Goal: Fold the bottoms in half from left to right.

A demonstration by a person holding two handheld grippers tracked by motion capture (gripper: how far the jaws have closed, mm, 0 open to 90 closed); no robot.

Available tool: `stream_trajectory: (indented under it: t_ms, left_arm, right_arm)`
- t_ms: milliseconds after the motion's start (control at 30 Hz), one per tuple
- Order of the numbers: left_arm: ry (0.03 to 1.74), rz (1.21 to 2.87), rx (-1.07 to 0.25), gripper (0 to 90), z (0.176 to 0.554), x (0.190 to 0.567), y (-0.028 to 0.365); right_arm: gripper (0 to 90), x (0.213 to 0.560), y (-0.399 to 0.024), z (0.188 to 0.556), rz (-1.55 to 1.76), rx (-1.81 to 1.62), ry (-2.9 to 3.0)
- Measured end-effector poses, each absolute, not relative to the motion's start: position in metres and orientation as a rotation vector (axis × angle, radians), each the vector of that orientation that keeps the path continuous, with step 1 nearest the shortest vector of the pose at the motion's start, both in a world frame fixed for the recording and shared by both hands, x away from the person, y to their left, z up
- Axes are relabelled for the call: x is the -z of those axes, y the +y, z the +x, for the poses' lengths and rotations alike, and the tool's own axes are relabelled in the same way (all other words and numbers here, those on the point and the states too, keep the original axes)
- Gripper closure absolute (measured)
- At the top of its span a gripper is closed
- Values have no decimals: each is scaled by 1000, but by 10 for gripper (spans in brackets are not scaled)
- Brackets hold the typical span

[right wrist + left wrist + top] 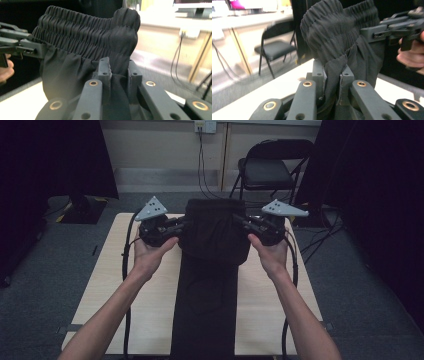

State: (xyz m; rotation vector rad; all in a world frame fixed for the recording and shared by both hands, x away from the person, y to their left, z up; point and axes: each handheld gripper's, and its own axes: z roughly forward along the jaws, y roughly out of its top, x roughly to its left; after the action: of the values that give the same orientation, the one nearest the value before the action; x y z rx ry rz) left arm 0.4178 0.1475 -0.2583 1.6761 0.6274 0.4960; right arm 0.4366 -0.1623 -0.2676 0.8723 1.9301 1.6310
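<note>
Jaws of both grippers clamped on black trousers (216, 235), waistband lifted above table (150, 310), legs trailing down. Left gripper (332, 75) pinching one waistband side: keep level. Right gripper (119, 67) biting opposite side: hold tension even. Folding chair (267, 170) beyond, well apart; nothing obstructing.

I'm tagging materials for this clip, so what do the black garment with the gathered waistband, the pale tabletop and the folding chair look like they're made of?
Black garment with the gathered waistband: thin woven fabric, matte, probably synthetic; fine elastic ruching and soft folds. Pale tabletop: light wood or laminate, smooth, with faint grain. Folding chair: dark metal tube frame, padded seat, likely vinyl. Both the left gripper and right gripper pinch the waistband.
</note>
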Motion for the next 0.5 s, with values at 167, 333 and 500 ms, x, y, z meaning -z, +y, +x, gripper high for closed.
stream_trajectory:
  t_ms: [167,333,500]
  left_arm:
    - [588,1655,-457,800,387,251,150]
    - [667,1741,-309,798,365,311,157]
    - [732,1843,-224,793,349,370,160]
  right_arm:
    - [785,246,-166,410,808,-1684,1911]
    - [785,291,-165,386,828,-1621,2046]
    - [784,346,-163,367,889,-1551,2186]
